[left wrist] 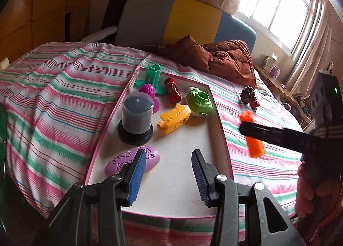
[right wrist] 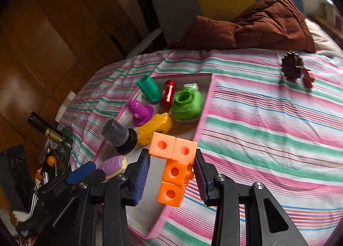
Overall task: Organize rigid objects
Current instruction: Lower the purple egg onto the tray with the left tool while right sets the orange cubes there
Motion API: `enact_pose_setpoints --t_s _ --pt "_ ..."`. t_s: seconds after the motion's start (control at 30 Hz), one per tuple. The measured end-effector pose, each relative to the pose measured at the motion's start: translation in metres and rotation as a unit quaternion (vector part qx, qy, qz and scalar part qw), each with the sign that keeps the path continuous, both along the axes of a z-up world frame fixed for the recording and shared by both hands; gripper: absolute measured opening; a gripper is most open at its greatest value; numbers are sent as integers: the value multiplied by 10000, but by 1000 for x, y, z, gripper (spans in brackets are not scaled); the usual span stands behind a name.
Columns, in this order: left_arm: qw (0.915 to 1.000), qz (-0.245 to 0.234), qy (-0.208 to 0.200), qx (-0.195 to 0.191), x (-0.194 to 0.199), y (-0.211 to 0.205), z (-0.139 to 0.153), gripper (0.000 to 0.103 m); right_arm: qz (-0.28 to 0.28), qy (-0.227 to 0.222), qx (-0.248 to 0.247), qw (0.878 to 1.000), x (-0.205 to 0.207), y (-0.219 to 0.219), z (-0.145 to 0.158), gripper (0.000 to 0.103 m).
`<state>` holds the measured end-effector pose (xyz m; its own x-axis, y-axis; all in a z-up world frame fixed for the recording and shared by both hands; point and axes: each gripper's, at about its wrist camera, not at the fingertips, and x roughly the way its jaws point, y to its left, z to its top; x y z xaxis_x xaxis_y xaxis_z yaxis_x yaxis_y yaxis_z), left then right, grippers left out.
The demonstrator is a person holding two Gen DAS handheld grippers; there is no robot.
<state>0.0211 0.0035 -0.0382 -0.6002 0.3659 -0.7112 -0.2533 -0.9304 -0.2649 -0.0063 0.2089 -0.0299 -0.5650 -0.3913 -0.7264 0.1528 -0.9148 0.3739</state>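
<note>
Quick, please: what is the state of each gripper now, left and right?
Left gripper: open, holding nothing, above the tray.
Right gripper: shut on the orange block piece.

Left gripper (left wrist: pixel 168 174) over the near end of a pink-rimmed tray (left wrist: pixel 220 117) on a striped bedspread (left wrist: pixel 53 87).

Its blue-padded jaws stand apart with nothing between them; the left pad overlaps a purple patterned piece (left wrist: pixel 120 160). On the tray stand a clear dark-filled jar (left wrist: pixel 137 115), a yellow piece (left wrist: pixel 174 120), a green round piece (left wrist: pixel 199 100), a red cylinder (left wrist: pixel 172 90), a magenta dome (left wrist: pixel 148 90) and a green tower (left wrist: pixel 153 74). At the right the right gripper (left wrist: pixel 255 129) (blurred) carries an orange block piece (left wrist: pixel 255 145) above the bedspread. A dark ribbed piece (left wrist: pixel 248 95) lies farther back.
</note>
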Motion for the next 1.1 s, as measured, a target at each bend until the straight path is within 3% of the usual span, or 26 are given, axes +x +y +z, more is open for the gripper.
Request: enact_pose_setpoints --t_s 0.33,0.6,0.83,1.1 --pt "9999 76 43 72 4 -12 -4 44 119 -112 457 9988 -34 -42 -21 41" --pt "9998 105 21 157 2 -17 -6 44 -137 -58 1298 9914 -52 -53 -34 43" --pt "9997 127 22 207 1 -19 -8 44 -407 134 734 9964 -30 -28 -21 57" --pt "9997 -106 28 216 5 -10 -9 44 -661 100 574 9961 -10 -13 -17 57"
